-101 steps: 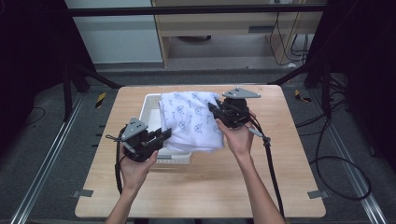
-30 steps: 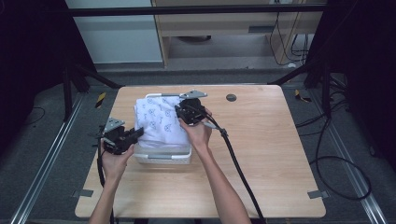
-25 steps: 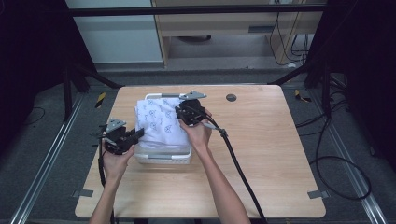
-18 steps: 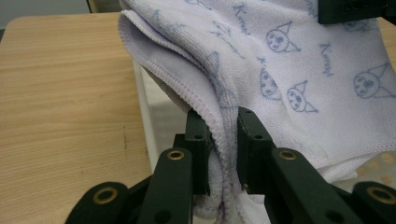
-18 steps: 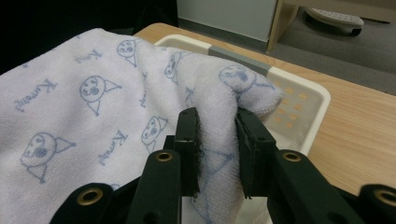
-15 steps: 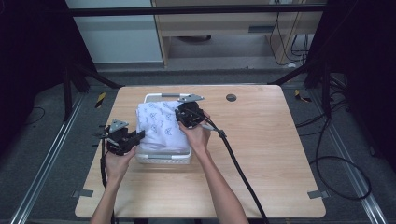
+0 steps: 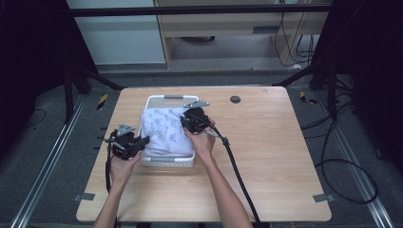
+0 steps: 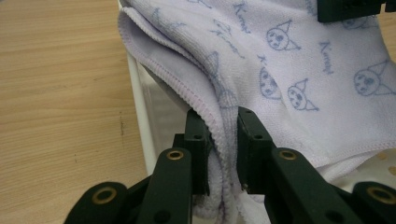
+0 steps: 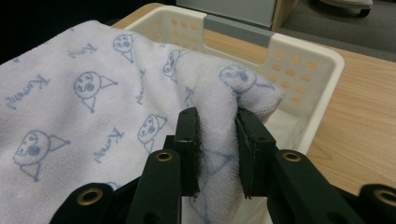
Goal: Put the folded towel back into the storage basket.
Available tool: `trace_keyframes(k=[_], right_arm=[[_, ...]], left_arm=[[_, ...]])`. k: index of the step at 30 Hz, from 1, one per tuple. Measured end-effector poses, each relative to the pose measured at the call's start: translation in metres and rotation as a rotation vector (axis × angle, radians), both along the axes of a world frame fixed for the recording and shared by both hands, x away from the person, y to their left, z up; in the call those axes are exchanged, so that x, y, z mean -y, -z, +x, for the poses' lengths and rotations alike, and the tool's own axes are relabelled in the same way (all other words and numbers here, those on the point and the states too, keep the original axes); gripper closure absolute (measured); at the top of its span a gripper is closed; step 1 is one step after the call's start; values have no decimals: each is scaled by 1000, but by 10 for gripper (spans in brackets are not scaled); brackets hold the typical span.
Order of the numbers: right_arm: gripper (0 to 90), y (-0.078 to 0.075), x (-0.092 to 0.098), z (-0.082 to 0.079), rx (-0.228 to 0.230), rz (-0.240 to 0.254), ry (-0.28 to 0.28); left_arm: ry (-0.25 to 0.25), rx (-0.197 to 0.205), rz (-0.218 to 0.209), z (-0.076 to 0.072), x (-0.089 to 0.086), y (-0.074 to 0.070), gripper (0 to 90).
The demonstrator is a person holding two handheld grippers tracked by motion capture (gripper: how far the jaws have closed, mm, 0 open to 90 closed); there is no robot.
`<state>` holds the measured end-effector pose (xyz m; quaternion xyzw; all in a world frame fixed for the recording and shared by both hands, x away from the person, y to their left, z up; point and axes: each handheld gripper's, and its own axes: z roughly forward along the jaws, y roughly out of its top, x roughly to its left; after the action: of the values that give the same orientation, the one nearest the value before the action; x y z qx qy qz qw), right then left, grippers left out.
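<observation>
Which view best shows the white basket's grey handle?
The right gripper view: the grey handle sits close and sharp on the white basket rim. The high view shows it small; the left gripper view gives just a rim.

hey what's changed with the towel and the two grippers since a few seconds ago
The towel, held wide and high before, was folded narrower and carried leftward and down into the white basket. The right gripper moved left and sank toward the basket. Unchanged: the left gripper and the right both stay clamped on the towel's edges.

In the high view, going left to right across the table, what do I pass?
left gripper → folded printed towel over the white basket → right gripper → dark round hole in the tabletop
</observation>
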<state>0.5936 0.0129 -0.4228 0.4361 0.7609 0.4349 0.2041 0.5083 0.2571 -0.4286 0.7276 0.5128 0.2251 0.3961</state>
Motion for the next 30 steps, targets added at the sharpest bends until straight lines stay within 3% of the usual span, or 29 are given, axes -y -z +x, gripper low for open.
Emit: trace_keyframes(k=[11,18,23,25,30], right_arm=[[720,11,2,0,-27,-9,11],[711,16,1,-2,-25,-52,20],[654,18,2,-1,-33,-79,20],[635,16,4,-1,-16,-77,22],[596,10,10,-2,1,-63,24]], left_arm=[[14,-34,28,4,3,8,755],[23,-47,46,5,5,11,746],[14,-30,67,5,7,11,692],[-4,-12,67,4,6,8,660],[-3,19,26,0,2,-1,647]])
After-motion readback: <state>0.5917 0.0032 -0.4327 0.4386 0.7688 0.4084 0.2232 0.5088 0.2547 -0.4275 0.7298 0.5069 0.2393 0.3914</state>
